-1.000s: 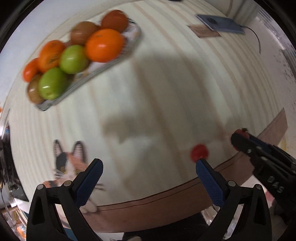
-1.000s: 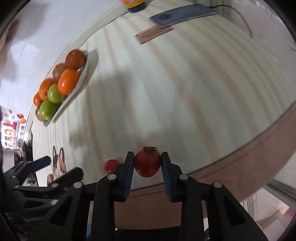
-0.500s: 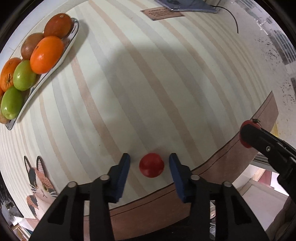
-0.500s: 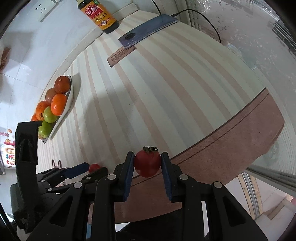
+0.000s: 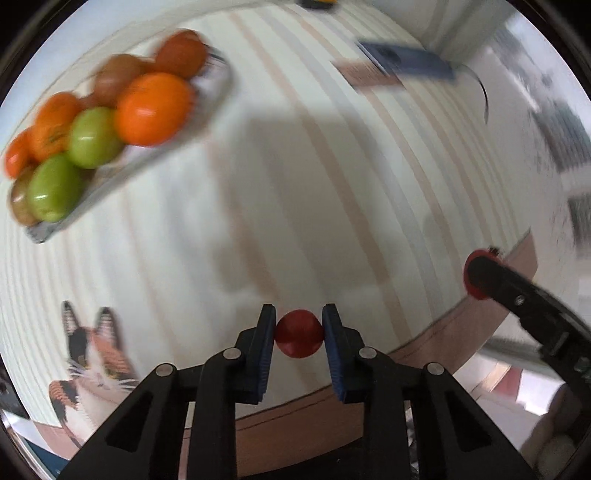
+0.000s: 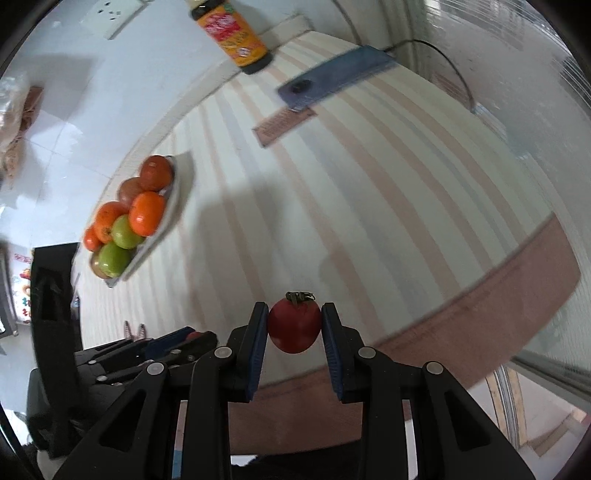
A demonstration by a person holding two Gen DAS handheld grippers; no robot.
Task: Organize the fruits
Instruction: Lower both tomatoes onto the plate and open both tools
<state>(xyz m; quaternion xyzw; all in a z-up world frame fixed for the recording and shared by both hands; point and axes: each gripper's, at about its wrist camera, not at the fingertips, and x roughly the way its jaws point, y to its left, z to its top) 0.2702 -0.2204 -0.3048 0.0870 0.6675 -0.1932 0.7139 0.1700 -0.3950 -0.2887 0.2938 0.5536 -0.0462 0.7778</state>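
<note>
between the blue fingers (image 5: 266, 341) of the left gripper (image 5: 299, 338) sits a small red tomato (image 5: 299, 339), pinched on both sides with the pads nearly closed around it, low over the near edge of the striped counter (image 5: 295, 177). the right gripper (image 6: 294, 328) has its fingers (image 6: 330, 330) drawn in just as far on a larger red tomato with a green stem (image 6: 294, 325), held above the counter's brown border. from the left camera that second tomato is mostly hidden behind the right gripper's black finger, only a red rim showing at the right. further out, a pale plate (image 6: 177, 206) near the wall carries a pile of fruit: orange ones (image 6: 147, 213), green ones (image 6: 125, 232) and brownish ones (image 6: 129, 190), stacked and touching. the left view of it is blurred, so the count is hard to make out. a printed cat face (image 5: 94, 354) lies at the counter's near left. at the far end a sauce bottle (image 6: 236, 35) stands upright by the wall, its top cut off, with a blue phone (image 6: 332, 75) and a brown card (image 6: 284, 123) just beside each other.
</note>
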